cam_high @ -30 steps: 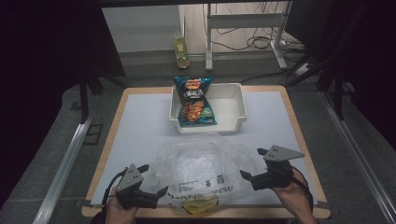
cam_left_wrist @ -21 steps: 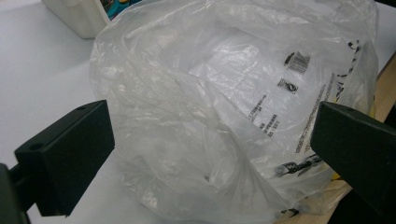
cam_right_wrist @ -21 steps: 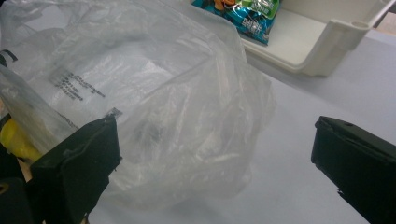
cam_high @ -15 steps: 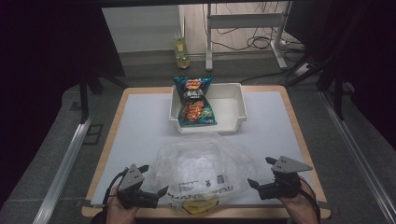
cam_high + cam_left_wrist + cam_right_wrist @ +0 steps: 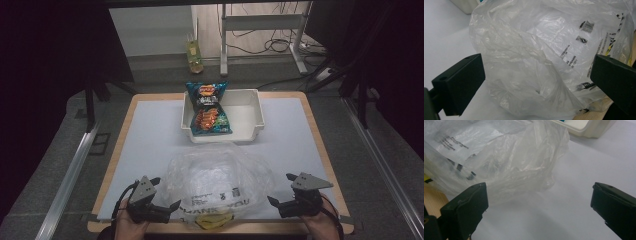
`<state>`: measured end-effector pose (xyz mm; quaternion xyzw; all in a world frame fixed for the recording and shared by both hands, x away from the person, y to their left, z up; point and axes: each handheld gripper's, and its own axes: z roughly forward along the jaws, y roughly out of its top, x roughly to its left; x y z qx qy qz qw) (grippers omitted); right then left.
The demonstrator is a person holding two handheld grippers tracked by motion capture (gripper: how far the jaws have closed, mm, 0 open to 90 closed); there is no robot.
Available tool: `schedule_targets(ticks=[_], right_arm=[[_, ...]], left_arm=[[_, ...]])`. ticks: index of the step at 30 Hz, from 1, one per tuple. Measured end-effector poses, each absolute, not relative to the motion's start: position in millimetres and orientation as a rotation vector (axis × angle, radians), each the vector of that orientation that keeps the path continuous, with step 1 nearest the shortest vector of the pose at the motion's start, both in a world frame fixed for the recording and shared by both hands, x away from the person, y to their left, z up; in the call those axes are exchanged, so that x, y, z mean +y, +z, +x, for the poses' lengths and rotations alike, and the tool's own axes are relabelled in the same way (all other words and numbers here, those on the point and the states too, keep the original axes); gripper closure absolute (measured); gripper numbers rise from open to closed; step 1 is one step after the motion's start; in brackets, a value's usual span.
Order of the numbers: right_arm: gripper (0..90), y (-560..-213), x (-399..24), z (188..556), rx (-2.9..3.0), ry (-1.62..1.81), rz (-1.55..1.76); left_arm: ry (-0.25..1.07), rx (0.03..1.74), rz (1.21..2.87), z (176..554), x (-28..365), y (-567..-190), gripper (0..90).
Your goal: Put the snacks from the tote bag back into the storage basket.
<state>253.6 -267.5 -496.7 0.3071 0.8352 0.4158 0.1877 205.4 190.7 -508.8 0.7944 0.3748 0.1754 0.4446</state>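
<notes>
A clear plastic bag (image 5: 220, 180) is flanked by two spread grippers at the near table edge.

The bag lies crumpled between the left gripper (image 5: 167, 209) and the right gripper (image 5: 275, 204); both are held with jaws wide apart and nothing is clamped. In the left gripper view the film (image 5: 544, 57) bulges between the jaws, while in the right gripper view it (image 5: 506, 162) sits ahead and toward the left jaw, just clear of it. The bag is judged very light, limp and slippery, likely to collapse and slide; a bunched fold near each side edge is judged the best hold. The bag's mouth cannot be made out, and its printing is partly cut off. Beyond the bag, a white bin (image 5: 250, 117) holds snack packets (image 5: 210, 117).
</notes>
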Motion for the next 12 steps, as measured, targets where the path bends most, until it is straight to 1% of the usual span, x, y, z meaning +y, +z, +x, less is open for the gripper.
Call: schedule_targets(ticks=[12], right_arm=[[1.2, -508, -270, 259, 2.387, 1.11, 0.879]], left_arm=[[0.436, 0.935, 1.98, 207, 191, -509, 0.0]])
